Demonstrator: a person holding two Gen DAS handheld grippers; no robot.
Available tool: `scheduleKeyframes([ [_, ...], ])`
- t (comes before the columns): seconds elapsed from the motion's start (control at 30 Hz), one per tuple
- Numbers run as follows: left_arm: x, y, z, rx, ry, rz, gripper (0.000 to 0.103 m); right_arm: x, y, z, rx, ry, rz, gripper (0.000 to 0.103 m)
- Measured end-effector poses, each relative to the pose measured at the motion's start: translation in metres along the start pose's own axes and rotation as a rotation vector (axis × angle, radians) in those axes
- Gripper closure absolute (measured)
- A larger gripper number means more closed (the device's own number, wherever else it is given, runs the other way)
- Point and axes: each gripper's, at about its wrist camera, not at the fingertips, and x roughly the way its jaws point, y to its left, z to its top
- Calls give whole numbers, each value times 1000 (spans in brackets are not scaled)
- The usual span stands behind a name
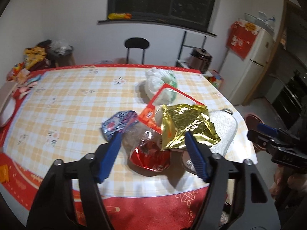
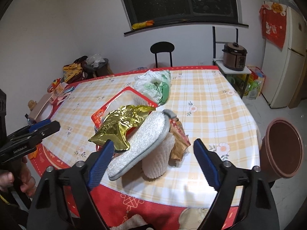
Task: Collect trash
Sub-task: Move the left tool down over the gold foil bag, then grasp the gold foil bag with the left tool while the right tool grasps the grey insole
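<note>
Hovering over the table (image 1: 67, 99), the left claw (image 1: 153, 153) stands open, touching nothing; a red foil wrapper (image 1: 151, 157) lies between its fingers, a gold foil bag (image 1: 186, 126) just beyond its right finger, a blue packet (image 1: 119, 122) by its left.

From the right wrist, the right claw (image 2: 153, 159) is open too, bare-jawed, a white insole (image 2: 140, 149) and foam sleeve (image 2: 159, 159) between its fingers, a brown bin (image 2: 284, 149) off its right side.
</note>
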Motion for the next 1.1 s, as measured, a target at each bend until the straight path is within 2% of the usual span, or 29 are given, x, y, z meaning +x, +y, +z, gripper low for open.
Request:
scheduleKeyframes([
  [0.17,24,7,7,-9,66,-95,41,3,1,-2,35,2,-42,29],
  [0.3,46,2,14,7,128,-177,38,13,2,-3,62,17,-53,29],
  [0.33,53,-1,18,12,145,-201,37,15,3,-2,68,18,-55,30],
  [0.4,64,-4,23,14,168,-226,28,18,4,-1,81,16,-65,30],
  [0.5,80,-9,30,12,198,-248,22,19,5,-3,96,9,-77,30],
  [0.67,104,-12,33,-9,250,-253,21,19,-2,-7,146,5,-98,30],
  [0.87,124,-19,37,-81,285,-249,17,20,-12,-11,179,10,-106,30],
  [0.93,126,-26,37,-64,281,-237,16,20,-16,-11,182,10,-104,30],
  [1.0,128,-33,36,-34,274,-203,10,21,-18,-10,185,11,-101,30],
  [1.1,131,-39,33,-15,271,-171,9,21,-23,-8,185,13,-91,30],
])
